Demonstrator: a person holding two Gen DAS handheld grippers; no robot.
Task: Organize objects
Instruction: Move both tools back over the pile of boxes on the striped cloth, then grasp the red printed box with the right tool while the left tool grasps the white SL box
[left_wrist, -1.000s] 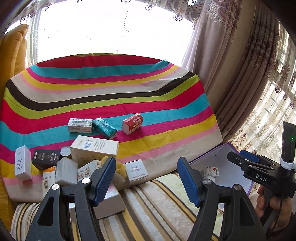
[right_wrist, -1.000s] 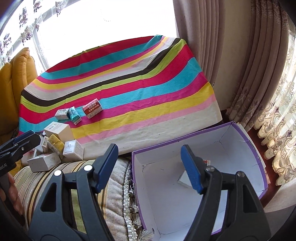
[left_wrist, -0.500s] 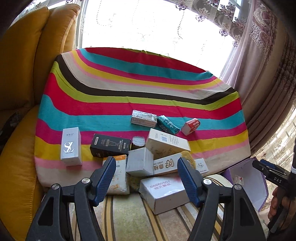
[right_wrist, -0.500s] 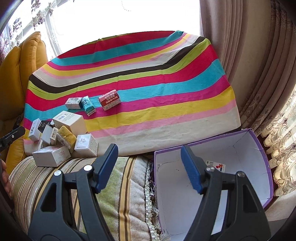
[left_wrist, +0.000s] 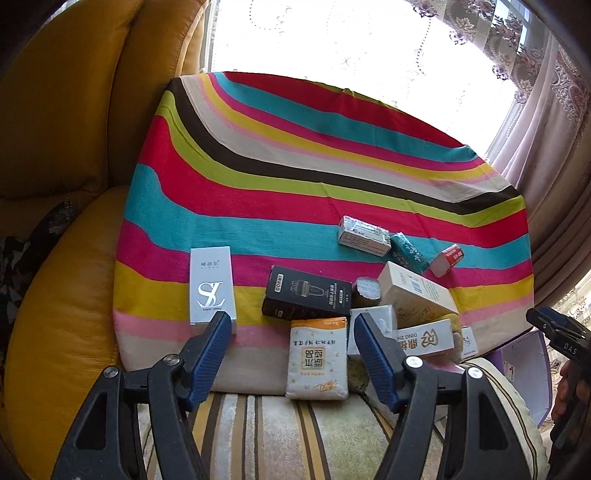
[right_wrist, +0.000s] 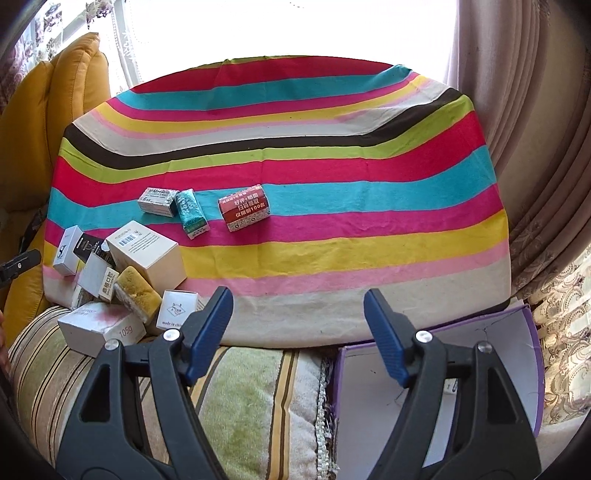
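A heap of small boxes lies at the near left of the striped cloth (right_wrist: 295, 236). In it are a white SL box (left_wrist: 210, 286), a black box (left_wrist: 306, 297), an orange-and-white packet (left_wrist: 317, 358), a big white box (right_wrist: 147, 254) and a yellow sponge (right_wrist: 135, 291). Farther back lie a white box (right_wrist: 157, 201), a teal pack (right_wrist: 190, 212) and a red box (right_wrist: 243, 208). My left gripper (left_wrist: 291, 321) hovers open just before the heap, holding nothing. My right gripper (right_wrist: 298, 295) is over the cloth's near edge, its jaws opening and empty. The purple box (right_wrist: 436, 369) sits below its right finger.
A yellow armchair (left_wrist: 55, 147) stands left of the cloth. Heavy curtains (right_wrist: 535, 147) hang on the right, before a bright window. A striped cushion (right_wrist: 240, 398) lies under both grippers. A person's hand (left_wrist: 570, 391) shows at the right edge of the left wrist view.
My left gripper has swung left, from the purple box to the heap by the armchair. My right gripper has drifted left off the purple box toward the cloth, and its jaws stand slightly wider.
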